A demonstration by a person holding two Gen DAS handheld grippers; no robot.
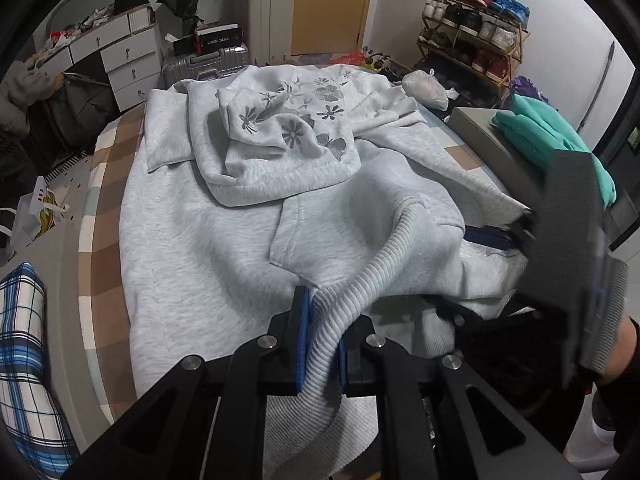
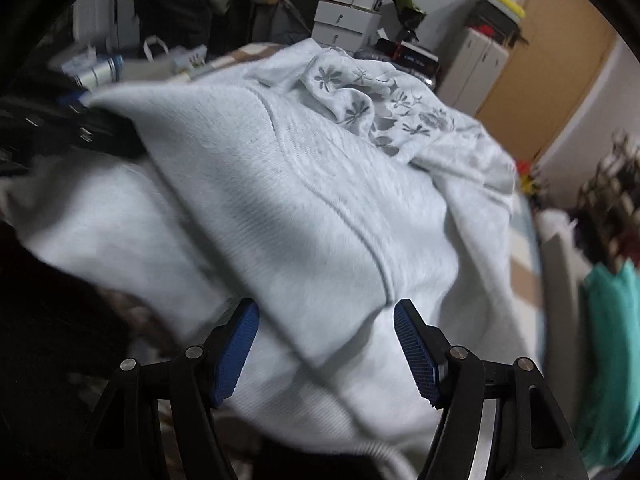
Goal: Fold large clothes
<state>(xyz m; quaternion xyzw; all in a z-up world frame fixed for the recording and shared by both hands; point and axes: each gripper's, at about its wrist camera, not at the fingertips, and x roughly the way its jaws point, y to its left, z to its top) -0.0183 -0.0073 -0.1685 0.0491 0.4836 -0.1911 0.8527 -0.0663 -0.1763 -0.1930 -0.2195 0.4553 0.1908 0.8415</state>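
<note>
Grey marl fleece, a large pale sweatshirt (image 1: 208, 240), lies spread across most of the bed (image 1: 100, 208), with a smaller grey flower-printed top (image 1: 288, 136) crumpled on it toward the bed's far edge. Folding looks barely begun: no neat fold shows yet, only the ribbed hem (image 1: 360, 280) lifted at the near edge. The left tongs (image 1: 320, 344) are pinched tight on that ribbing. The right tongs (image 2: 326, 344) stand wide apart, their jaws closing slightly, with fleece lying between the blue pads (image 2: 236, 352) but not pressed by them. Motion blur smears the right wrist view, so which seam lies there is unclear. Sleeves and the sweatshirt's near corners are hidden under folds or cut off by the frame.
</note>
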